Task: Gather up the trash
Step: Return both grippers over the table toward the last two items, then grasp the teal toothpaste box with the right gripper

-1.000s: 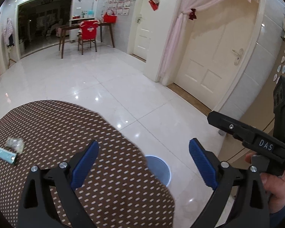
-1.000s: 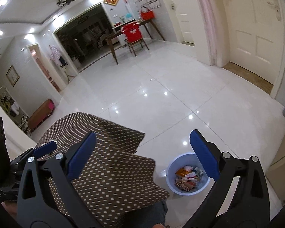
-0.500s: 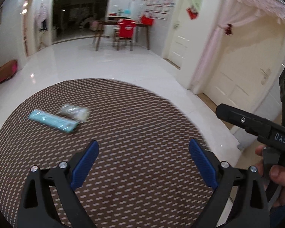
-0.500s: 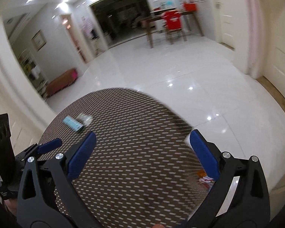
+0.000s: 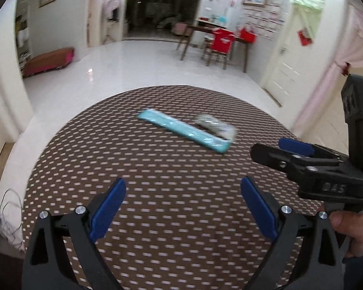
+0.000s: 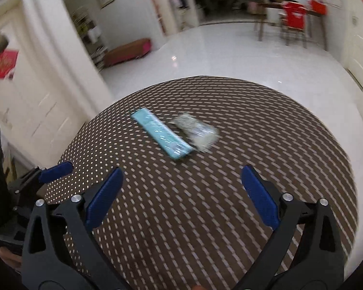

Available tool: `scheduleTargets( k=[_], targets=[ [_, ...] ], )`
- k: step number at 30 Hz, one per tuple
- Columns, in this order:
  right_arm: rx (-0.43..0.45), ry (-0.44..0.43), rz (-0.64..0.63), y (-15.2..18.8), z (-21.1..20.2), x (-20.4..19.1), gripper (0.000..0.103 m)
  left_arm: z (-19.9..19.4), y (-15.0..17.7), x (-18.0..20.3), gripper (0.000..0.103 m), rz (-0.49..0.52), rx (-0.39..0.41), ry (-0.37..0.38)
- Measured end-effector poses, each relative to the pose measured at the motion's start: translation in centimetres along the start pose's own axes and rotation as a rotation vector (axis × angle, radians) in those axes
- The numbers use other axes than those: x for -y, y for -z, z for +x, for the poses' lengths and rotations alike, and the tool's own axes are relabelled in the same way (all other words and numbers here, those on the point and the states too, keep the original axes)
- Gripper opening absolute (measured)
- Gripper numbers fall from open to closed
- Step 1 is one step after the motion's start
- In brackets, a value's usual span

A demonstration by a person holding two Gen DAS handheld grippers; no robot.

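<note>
Round and covered in a brown cloth with pale dashes, the surface (image 5: 157,193) fills the lower part of both views, and we see bare cloth on every side of the trash. Nearest us, our left hand-held gripper (image 5: 182,195) hangs over the near half with its blue pads spread wide and nothing between them. Our right hand-held gripper (image 6: 181,191) hangs likewise; its jaws have just been closing a little, yet they stand released and empty. In the left view it reaches in from the right edge, held by a hand (image 5: 353,229).

Farther in, past the middle, lies a long teal wrapper (image 6: 161,135), set on a slant. A crumpled clear wrapper (image 6: 196,130) lies just beside it at its right end; motion blur hides whether they touch. Both sit well inside the rim, apart from either gripper.

Beyond the far edge, glossy white floor (image 5: 133,67) runs open to a wooden table (image 5: 205,36) with a red-covered chair (image 5: 221,42), and a low bench (image 5: 48,60) stands by the left wall.
</note>
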State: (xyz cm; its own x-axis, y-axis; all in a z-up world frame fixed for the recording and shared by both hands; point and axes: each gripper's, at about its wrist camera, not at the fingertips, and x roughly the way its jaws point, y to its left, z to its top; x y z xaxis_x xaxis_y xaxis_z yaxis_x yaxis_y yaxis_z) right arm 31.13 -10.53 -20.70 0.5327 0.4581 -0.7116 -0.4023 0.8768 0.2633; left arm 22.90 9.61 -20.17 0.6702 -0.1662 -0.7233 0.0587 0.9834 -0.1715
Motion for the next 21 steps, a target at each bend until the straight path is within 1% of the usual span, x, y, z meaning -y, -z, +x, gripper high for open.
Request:
scheduleTargets(
  k=[5,7,8,9,11,12,13,14,16,18,21],
  targets=[
    [-0.076,-0.038,-0.108,-2.2,5.7,-2.7,0.075,0.9,-0.3,-3.8,0.094,-0.054,-0.016,-0.044],
    [-0.101,-0.035,-0.147,-2.7,7.6,-3.2,0.068,1.3,-0.5,-4.7,0.094,-0.058,-0.022,-0.056],
    [-0.117,-0.032,-0.166,-2.9,8.6,-3.4,0.067,1.5,-0.7,-5.0,0.094,-0.058,-0.024,-0.061],
    [-0.117,-0.025,-0.184,-3.0,9.2,-3.6,0.064,1.7,-0.8,-5.2,0.094,-0.058,-0.025,-0.065],
    [-0.102,0.000,-0.242,-3.3,9.8,-4.3,0.054,2.3,-1.3,-5.4,0.094,-0.058,-0.031,-0.071],
    [-0.098,0.033,-0.275,-3.3,10.0,-4.6,0.040,2.5,-1.5,-5.5,0.094,-0.057,-0.034,-0.073],
    [-0.096,0.058,-0.293,-3.3,10.1,-4.8,0.031,2.7,-1.6,-5.5,0.094,-0.056,-0.036,-0.072],
    [-0.097,0.065,-0.300,-3.1,9.9,-4.8,0.029,2.9,-1.9,-5.3,0.094,-0.054,-0.036,-0.071],
    [-0.108,0.040,-0.296,-2.5,9.1,-4.6,0.028,3.3,-2.0,-4.8,0.094,-0.039,-0.037,-0.064],
    [-0.111,0.042,-0.309,-1.2,7.9,-4.5,0.028,3.9,-2.6,-4.0,0.094,-0.022,-0.040,-0.061],
    [-0.111,0.048,-0.270,1.0,5.5,-3.5,0.027,4.5,-3.1,-1.8,0.094,0.018,-0.039,-0.048]
  ],
)
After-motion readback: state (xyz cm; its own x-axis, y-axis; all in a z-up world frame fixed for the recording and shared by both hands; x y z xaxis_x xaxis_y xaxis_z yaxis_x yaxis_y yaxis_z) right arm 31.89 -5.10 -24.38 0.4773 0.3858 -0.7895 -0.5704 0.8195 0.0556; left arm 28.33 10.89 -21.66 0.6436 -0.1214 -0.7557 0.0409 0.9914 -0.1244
